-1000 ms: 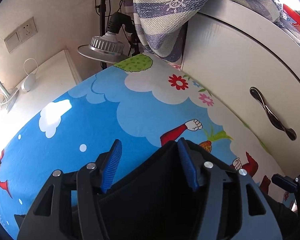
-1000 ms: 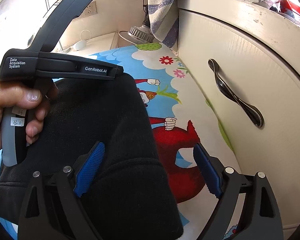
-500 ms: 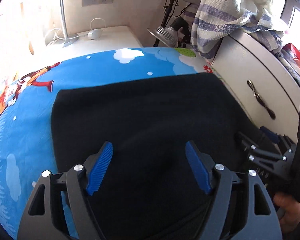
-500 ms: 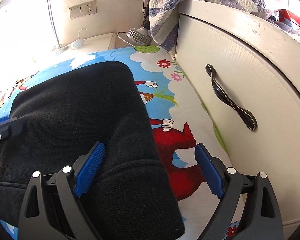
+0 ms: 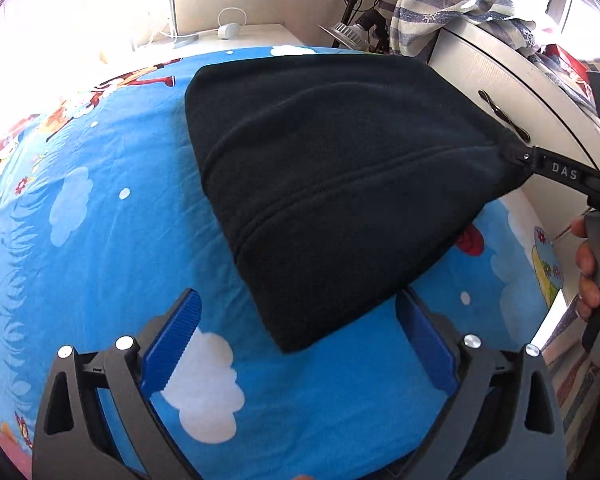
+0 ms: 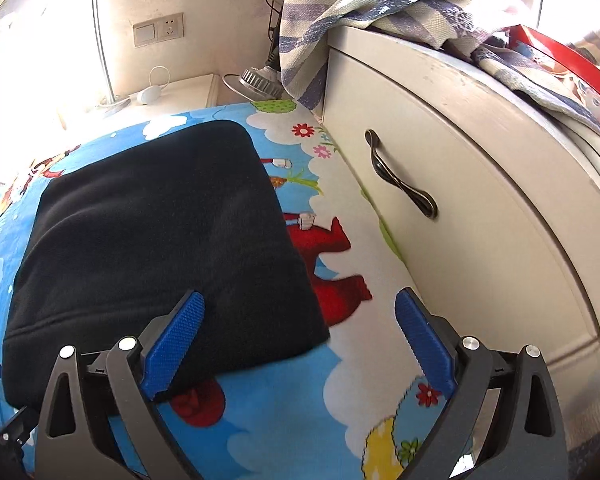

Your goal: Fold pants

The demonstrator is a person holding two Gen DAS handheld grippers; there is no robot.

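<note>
The black fleece pants [image 5: 340, 184] lie folded into a compact bundle on the blue cartoon bedsheet [image 5: 100, 240]. They also show in the right wrist view [image 6: 160, 232]. My left gripper [image 5: 296, 340] is open and empty, just short of the bundle's near corner. My right gripper [image 6: 300, 340] is open and empty, its fingers astride the bundle's near right corner, just above the fabric. In the left wrist view the right gripper's body [image 5: 560, 170] sits at the bundle's right edge.
A white cabinet [image 6: 480, 200] with a dark handle [image 6: 400, 180] stands close along the bed's right side, a striped cloth [image 6: 340, 12] draped over it. A lamp head [image 6: 256, 78] and a white nightstand [image 6: 172, 92] are beyond the bed.
Both grippers have pulled back toward me from the pants, so the whole folded bundle now shows. The left gripper no longer hovers over the fabric.
</note>
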